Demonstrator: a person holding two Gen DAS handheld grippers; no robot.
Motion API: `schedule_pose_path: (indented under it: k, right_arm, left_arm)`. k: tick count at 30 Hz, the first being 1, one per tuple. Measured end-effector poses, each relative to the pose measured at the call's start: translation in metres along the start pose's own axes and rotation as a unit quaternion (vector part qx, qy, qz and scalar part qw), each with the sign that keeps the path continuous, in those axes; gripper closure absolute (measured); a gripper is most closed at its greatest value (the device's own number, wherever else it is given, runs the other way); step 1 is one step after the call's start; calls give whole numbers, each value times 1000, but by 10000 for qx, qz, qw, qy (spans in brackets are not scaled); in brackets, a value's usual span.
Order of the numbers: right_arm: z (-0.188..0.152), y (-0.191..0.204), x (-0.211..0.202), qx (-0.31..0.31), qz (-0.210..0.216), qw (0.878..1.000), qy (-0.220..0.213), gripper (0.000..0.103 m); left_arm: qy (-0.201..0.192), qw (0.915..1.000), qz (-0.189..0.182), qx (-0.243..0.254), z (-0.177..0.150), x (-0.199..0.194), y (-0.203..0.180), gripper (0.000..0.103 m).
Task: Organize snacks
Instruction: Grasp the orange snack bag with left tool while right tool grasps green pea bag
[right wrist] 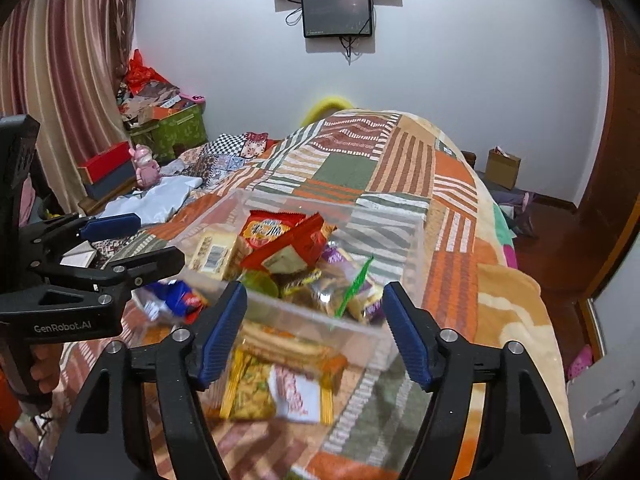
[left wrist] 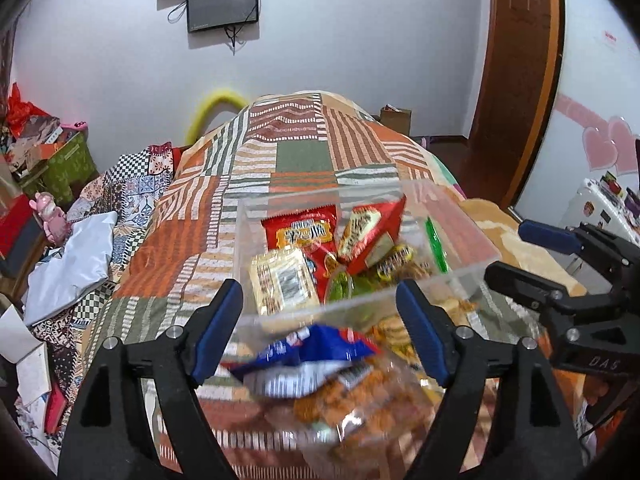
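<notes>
A clear plastic box (left wrist: 460, 240) (right wrist: 400, 216) sits on the patchwork bedspread and holds several snack packets, among them red ones (left wrist: 300, 232) (right wrist: 288, 240). My left gripper (left wrist: 320, 300) is open just in front of the box. A blurred blue-topped snack bag (left wrist: 320, 364) (right wrist: 176, 298) lies below, between its fingers, not gripped. My right gripper (right wrist: 314, 312) is open and empty at the box's near wall, above a yellow snack packet (right wrist: 256, 392) on the bedspread. Each gripper shows in the other's view, the right (left wrist: 520, 256) and the left (right wrist: 132, 244).
The patchwork bedspread (left wrist: 280, 148) (right wrist: 400, 152) covers the bed. Clutter, a green box (left wrist: 68, 164) (right wrist: 176, 132) and a pink toy (left wrist: 50, 216) stand at the left. A cardboard box (right wrist: 502, 168) and a wooden door (left wrist: 520, 60) are at the right.
</notes>
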State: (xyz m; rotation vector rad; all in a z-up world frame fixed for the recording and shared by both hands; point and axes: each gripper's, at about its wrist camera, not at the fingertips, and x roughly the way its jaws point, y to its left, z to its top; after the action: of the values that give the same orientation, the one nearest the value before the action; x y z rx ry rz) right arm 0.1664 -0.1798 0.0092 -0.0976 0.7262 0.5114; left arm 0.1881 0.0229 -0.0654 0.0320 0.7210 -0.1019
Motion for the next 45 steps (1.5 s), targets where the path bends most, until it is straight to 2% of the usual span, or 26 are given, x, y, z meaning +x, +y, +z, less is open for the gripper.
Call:
schedule_pose_path:
  k: [10,17,25,31,33,35,41,45]
  right_arm:
    - [-36,3,-16,58,40,9996,257,34]
    - [-72,1,-11,71,14,9974,718,34]
    - [-102,-5,-7,164,5,9937,1110,34]
    - [-109,-9,-12,279,143,9932,1119,34]
    - [-112,-11,-13,316,214,9933,1091,37]
    - [-112,-11,-13,348,275,9929,1100,52]
    - [-113,-14,-14,415,302,9935,1015,57]
    - [-112,-17,-15,506,311,9936,961,59]
  left_arm:
    - [190,9996,-14,199,-44,-16,-11,19]
    - [419,9989,-81,168,-68,-13,-11,18]
    - [767,9969,-112,137,-83,6,-7,18]
    - [932,9954,-237,-28,-83,23,-5,17]
    - [963,9950,-262,-52,-81,28,-7,17]
    - [954,9951,-261,-31,-79,31,-10,16]
    - [972,9950,-242,55,-73,43,-21,14]
    - [985,9949,-202,-55,-70,52,-20,14]
